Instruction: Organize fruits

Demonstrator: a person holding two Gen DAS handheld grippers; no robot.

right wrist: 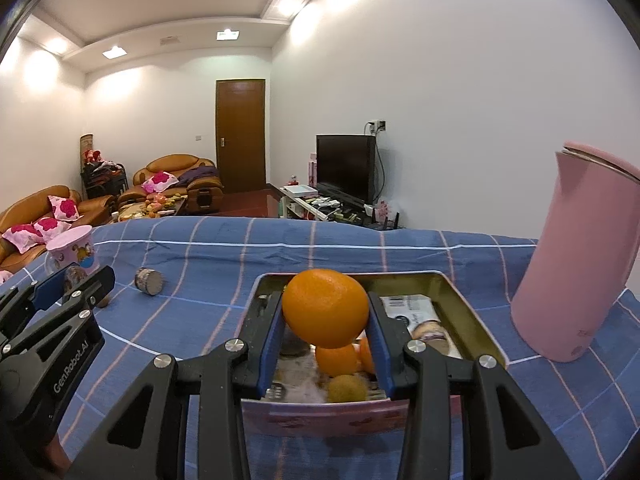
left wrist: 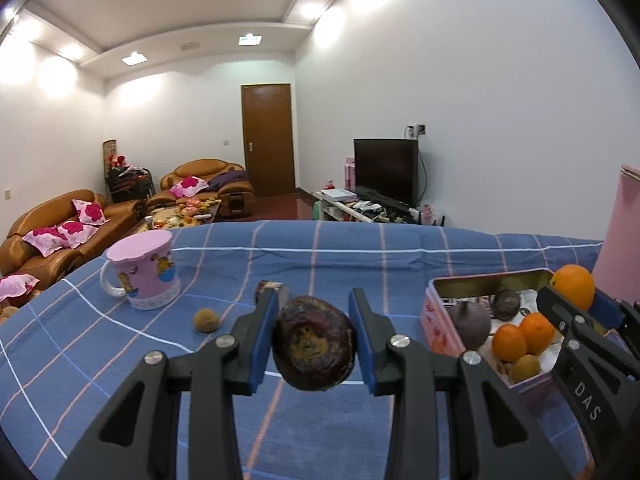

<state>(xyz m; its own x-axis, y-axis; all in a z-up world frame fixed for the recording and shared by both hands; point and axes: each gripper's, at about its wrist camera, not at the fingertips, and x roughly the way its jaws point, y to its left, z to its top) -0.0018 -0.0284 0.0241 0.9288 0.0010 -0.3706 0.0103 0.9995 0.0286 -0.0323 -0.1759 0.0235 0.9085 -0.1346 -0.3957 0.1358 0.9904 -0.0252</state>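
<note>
Left gripper (left wrist: 314, 336) jaws clamp a dark shrivelled fruit (left wrist: 314, 348); right gripper (right wrist: 326, 320) jaws clamp an orange (right wrist: 325, 307) above the tin (right wrist: 468, 304).

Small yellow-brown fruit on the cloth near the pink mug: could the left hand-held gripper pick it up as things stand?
Probably not yet: the left hand-held gripper is shut on a dark wrinkled fruit. The path to the small yellow-brown fruit looks open.

Open cloth (left wrist: 320, 272) between cup (left wrist: 144, 276) and tin (left wrist: 440, 320); kettle (right wrist: 576, 264) flanks the tin.
</note>
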